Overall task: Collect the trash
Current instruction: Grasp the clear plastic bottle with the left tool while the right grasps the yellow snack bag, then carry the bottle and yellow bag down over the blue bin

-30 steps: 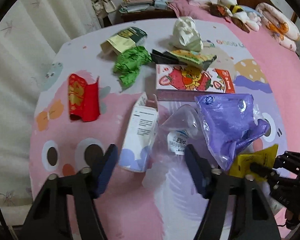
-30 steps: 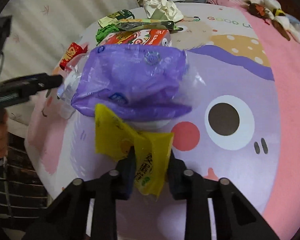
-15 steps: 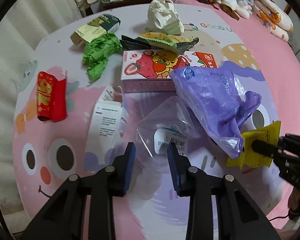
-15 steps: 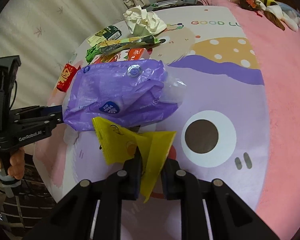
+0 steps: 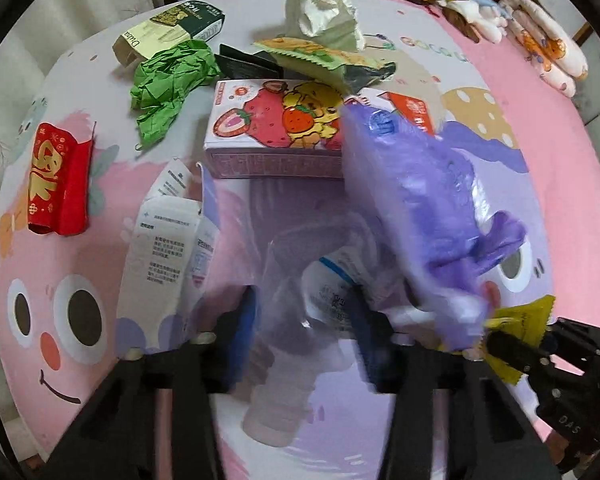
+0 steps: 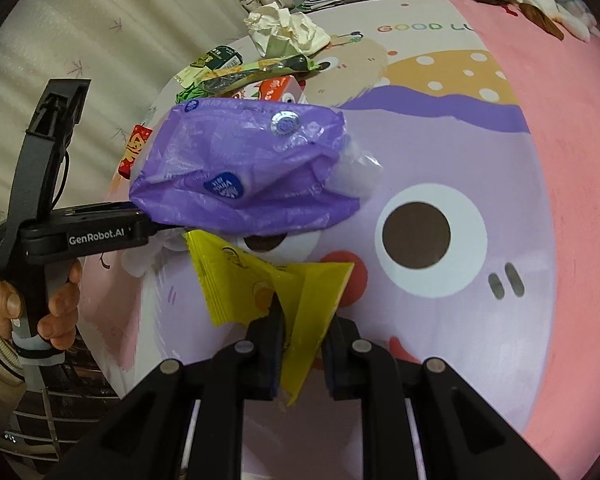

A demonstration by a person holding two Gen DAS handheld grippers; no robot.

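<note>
Right hand-held gripper (image 6: 300, 340): clamped on the yellow wrapper (image 6: 276, 280) just beside the purple bag (image 6: 244, 168), ready to drop it in.
Left hand-held gripper (image 5: 304, 320): jaws just widening, straddling the clear plastic packet (image 5: 328, 292) under that bag; grip uncertain.

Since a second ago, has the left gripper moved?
Yes. The left gripper has come forward off the white carton and now straddles the clear bottle, fingers having closed in.
</note>
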